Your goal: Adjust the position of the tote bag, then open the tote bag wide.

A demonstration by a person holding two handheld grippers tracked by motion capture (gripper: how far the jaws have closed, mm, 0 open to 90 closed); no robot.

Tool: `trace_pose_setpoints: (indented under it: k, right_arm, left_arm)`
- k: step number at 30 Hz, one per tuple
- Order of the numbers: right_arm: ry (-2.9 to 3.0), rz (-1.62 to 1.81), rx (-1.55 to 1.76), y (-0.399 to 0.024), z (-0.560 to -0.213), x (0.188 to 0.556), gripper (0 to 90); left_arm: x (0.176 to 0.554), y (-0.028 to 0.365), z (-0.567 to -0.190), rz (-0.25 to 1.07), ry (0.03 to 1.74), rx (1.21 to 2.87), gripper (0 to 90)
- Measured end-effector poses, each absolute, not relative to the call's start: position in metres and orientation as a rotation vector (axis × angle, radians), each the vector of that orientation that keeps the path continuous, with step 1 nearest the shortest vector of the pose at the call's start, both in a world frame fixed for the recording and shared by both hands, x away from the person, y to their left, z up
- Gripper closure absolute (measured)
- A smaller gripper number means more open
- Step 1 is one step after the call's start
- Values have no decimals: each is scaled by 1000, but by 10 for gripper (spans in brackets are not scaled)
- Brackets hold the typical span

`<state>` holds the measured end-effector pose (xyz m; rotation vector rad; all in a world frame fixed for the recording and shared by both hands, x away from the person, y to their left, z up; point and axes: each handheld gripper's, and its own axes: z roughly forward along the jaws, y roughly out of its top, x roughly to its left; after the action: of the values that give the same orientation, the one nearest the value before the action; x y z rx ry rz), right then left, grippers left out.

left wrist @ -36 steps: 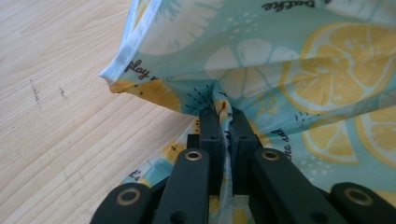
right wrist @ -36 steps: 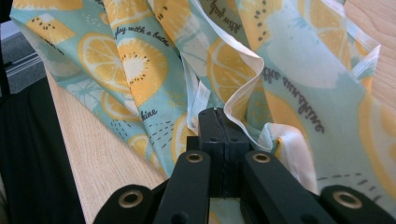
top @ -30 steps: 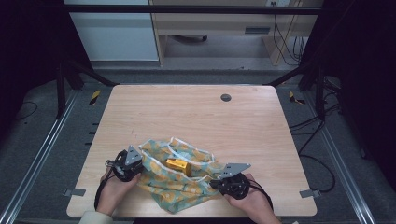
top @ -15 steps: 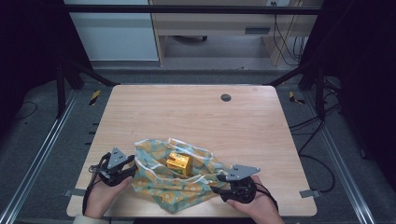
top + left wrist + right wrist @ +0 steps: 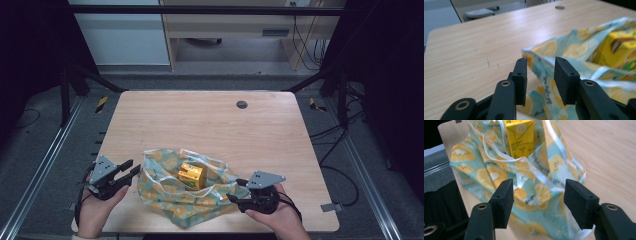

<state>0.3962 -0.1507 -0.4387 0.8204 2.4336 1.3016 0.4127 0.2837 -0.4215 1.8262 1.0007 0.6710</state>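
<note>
A lemon-print cloth bag (image 5: 170, 200) lies slumped near the table's front edge, its mouth open. A yellow drink carton (image 5: 191, 175) stands inside it. My left gripper (image 5: 134, 166) is just left of the bag. Its jaws have just opened and eased in slightly. In the left gripper view it (image 5: 540, 60) is open, with the bag's rim (image 5: 574, 47) beyond the pads and the carton (image 5: 616, 50) at the right. My right gripper (image 5: 235, 189) sits at the bag's right side. In the right gripper view it (image 5: 539, 185) has just been opening over the fabric (image 5: 489, 175), pads pressing nothing, carton (image 5: 520, 137) ahead.
The wooden table (image 5: 200, 120) has a dark round grommet (image 5: 242, 104) at its far side. A yellow-and-black object (image 5: 101, 103) lies on the floor at the far left corner. Dark frame posts stand at both sides, and a desk with cables stands behind.
Both grippers have let go of the bag and opened. The left one drew back to the left and rose, and the right lifted slightly. The bag slumped open, showing more of the carton.
</note>
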Motion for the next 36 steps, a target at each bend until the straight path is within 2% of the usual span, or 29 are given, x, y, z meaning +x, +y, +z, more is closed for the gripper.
trace_pose_setpoints:
  k: [5,10,14,22,24,25,26,27,30,36]
  right_arm:
    - [2404,1325,787,-141,-418,414,415]
    - [2410,1327,758,-125,-410,436,432]
    - [2436,1306,768,-111,-415,455,439]
    - [2509,1256,780,-101,-436,464,423]
    - [2537,1252,786,-99,-442,466,535]
    - [2552,1255,781,-99,-446,466,675]
    - [2552,1255,781,-99,-446,466,675]
    - [2564,1255,779,-99,-447,465,754]
    - [2559,1269,790,-100,-447,465,788]
    - [2538,1304,800,-102,-444,465,789]
  left_arm:
    - [408,259,-413,662,912,1840,548]
    - [410,230,-423,624,834,1931,491]
    - [412,221,-434,593,815,1992,430]
    - [422,213,-454,555,864,2126,305]
    - [422,212,-457,564,870,2139,279]
    - [422,212,-458,571,872,2144,254]
    - [421,212,-459,581,874,2149,254]
    - [421,212,-459,580,875,2156,240]
    - [422,211,-464,574,888,2175,239]
    - [429,204,-471,594,908,2203,243]
